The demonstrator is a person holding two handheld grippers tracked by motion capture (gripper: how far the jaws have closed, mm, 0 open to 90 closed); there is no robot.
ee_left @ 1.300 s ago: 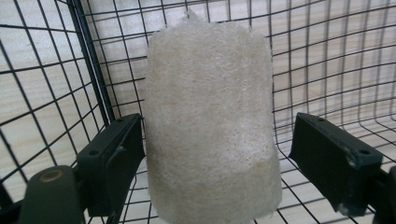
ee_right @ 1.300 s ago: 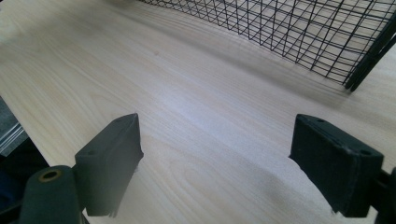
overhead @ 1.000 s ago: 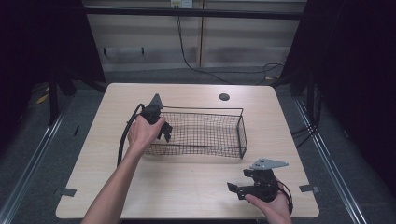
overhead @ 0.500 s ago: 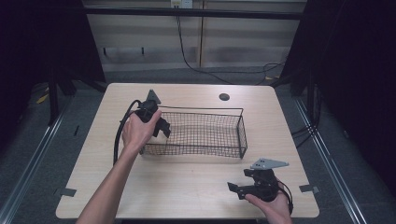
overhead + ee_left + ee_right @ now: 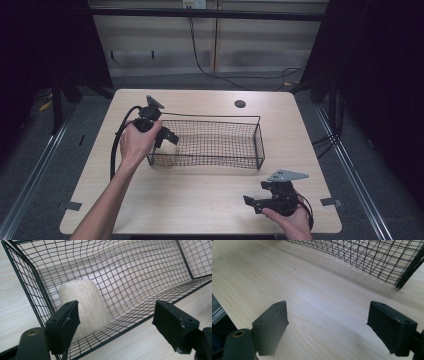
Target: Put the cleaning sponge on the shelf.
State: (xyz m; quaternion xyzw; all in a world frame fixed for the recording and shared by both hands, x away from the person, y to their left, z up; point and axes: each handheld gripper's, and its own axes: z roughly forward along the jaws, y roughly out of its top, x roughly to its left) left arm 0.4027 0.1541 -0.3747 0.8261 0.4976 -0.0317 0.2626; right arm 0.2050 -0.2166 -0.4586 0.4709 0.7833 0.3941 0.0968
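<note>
High view: fixed above the near side, looking forward and down over the whole table (image 5: 200,200). Left gripper view: riding close, aimed between its jaws into the wire basket (image 5: 140,277) from one end. Right gripper view: low over the tabletop, facing the basket's corner (image 5: 402,277). Shared across all three: basket and tabletop.

Dim, dark-edged high view; gripper views are bright, evenly lit, bowed at edges, with soft shadows.
</note>
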